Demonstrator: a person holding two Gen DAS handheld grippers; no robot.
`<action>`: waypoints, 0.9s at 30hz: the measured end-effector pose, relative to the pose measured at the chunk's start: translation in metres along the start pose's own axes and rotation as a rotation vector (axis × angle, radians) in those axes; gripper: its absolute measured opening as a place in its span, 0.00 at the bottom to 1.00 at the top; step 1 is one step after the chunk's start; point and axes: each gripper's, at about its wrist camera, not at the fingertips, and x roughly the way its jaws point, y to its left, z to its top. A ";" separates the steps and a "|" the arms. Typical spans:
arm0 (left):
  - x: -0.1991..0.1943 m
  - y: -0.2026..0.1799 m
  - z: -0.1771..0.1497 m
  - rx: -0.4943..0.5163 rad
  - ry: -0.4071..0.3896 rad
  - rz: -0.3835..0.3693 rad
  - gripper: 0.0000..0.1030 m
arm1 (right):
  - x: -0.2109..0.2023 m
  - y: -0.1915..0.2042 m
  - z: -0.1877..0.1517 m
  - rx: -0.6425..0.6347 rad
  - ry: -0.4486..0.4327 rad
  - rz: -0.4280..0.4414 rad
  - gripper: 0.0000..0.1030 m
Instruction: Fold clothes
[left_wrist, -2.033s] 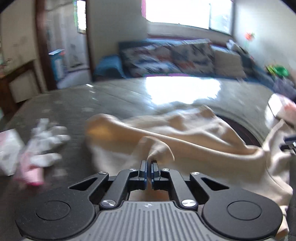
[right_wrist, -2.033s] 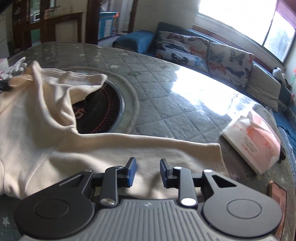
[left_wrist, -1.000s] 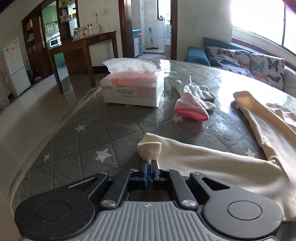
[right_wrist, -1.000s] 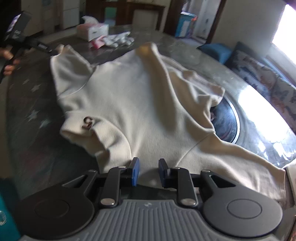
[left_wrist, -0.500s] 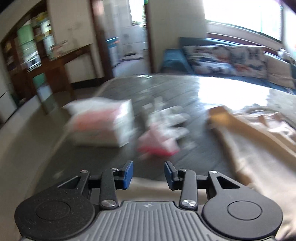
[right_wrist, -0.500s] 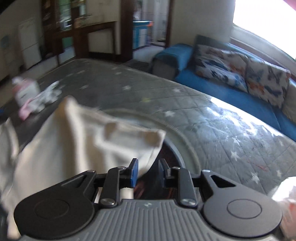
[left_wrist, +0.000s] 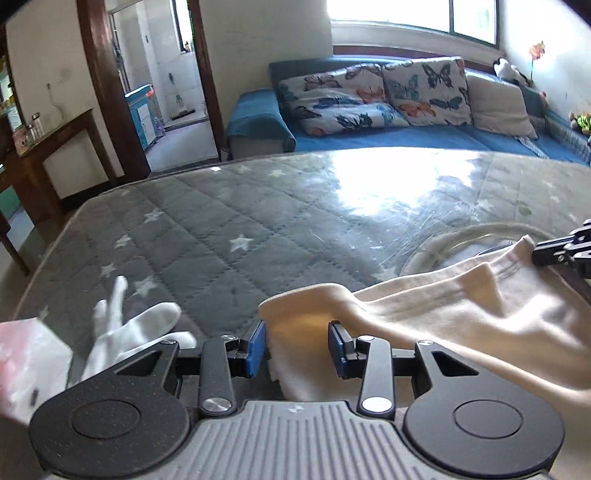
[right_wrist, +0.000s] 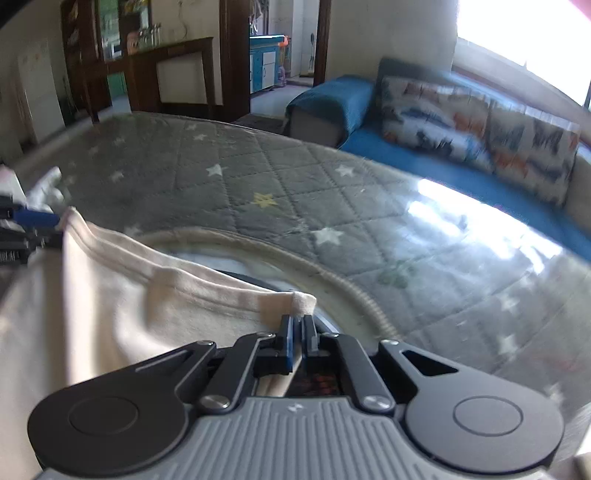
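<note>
A cream shirt (left_wrist: 443, 317) lies on the grey quilted table cover (left_wrist: 229, 229). My left gripper (left_wrist: 297, 349) is open, with a folded corner of the shirt lying between its blue pads (left_wrist: 256, 347). My right gripper (right_wrist: 298, 341) is shut on the shirt's hem corner (right_wrist: 303, 301); the shirt (right_wrist: 110, 302) stretches away to the left. The right gripper also shows at the right edge of the left wrist view (left_wrist: 561, 251), and the left gripper at the left edge of the right wrist view (right_wrist: 26, 229).
White gloves (left_wrist: 125, 332) and a pink tissue pack (left_wrist: 26, 358) lie to the left of the shirt. A round dark inset with a pale rim (right_wrist: 332, 284) sits in the table. A blue sofa with butterfly cushions (left_wrist: 369, 103) stands beyond the table.
My left gripper let go of the sleeve end, opened, and moved to the shirt's corner. My right gripper moved to the hem corner and shut on it.
</note>
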 end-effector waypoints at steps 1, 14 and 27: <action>0.001 0.000 0.001 0.003 -0.009 -0.003 0.20 | -0.002 0.002 -0.001 -0.025 -0.014 -0.023 0.02; 0.033 -0.036 0.035 0.035 -0.053 0.025 0.05 | -0.010 -0.049 0.014 0.002 -0.033 -0.149 0.04; 0.026 -0.023 0.027 0.012 -0.042 0.023 0.22 | 0.009 -0.035 -0.002 0.026 -0.023 -0.006 0.21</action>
